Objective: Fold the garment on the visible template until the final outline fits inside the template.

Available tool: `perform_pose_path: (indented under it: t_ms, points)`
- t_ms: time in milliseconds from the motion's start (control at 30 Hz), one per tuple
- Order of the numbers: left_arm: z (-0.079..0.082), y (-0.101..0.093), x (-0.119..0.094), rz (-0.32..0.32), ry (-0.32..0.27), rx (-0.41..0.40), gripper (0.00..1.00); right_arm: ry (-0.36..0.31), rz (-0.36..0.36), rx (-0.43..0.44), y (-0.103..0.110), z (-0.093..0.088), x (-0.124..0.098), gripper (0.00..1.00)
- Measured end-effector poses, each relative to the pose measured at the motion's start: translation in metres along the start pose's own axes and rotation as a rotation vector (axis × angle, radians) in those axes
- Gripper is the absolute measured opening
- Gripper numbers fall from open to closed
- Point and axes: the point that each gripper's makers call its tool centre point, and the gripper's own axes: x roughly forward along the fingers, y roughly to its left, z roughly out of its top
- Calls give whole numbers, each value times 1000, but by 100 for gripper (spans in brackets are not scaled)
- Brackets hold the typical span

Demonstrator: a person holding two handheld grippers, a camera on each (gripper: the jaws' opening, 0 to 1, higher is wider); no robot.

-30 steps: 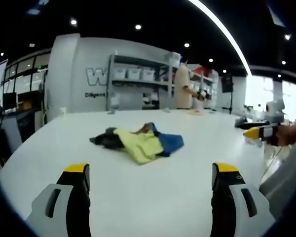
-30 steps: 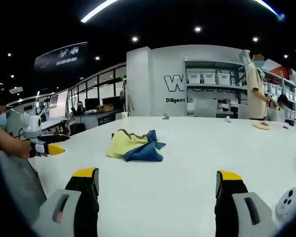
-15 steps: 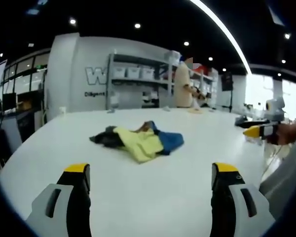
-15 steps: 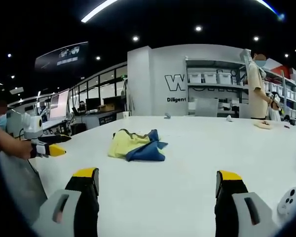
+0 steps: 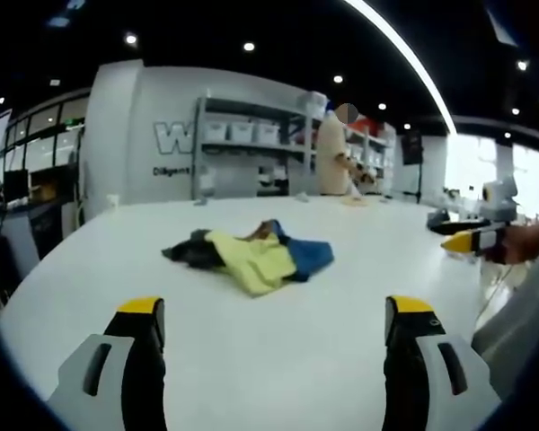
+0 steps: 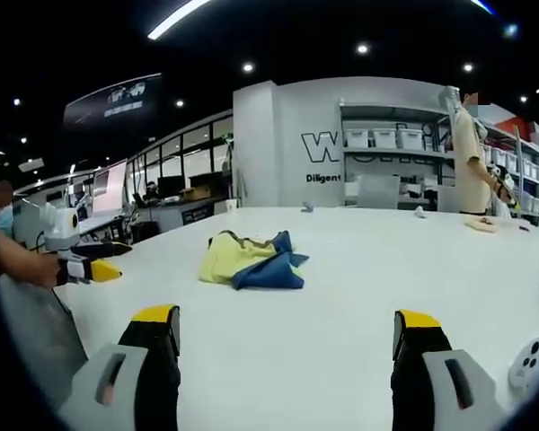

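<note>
Yellow, blue and dark cloth make up the garment [image 5: 251, 257], which lies crumpled in a heap on the white worktop [image 5: 278, 332], well ahead of both claws; in the right gripper view the garment [image 6: 249, 261] sits left of centre. The left claw [image 5: 271, 314] hangs above the bare worktop with its 2 yellow-tipped jaws wide apart, holding nothing. The right claw [image 6: 287, 325] is likewise spread wide with nothing in it. Beyond the worktop's far edge a person [image 5: 333, 154] stands by grey shelving [image 5: 251, 144] holding white bins.
</note>
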Motion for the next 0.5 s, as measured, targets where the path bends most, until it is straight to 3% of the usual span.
perform_pose_path:
  t_ms: [267,500]
  points:
    - [0,1,1,-6,-1,5,98,18,23,-21,4,1,25,99]
    - [0,3,3,-9,-2,8,98,33,44,-67,8,12,70,99]
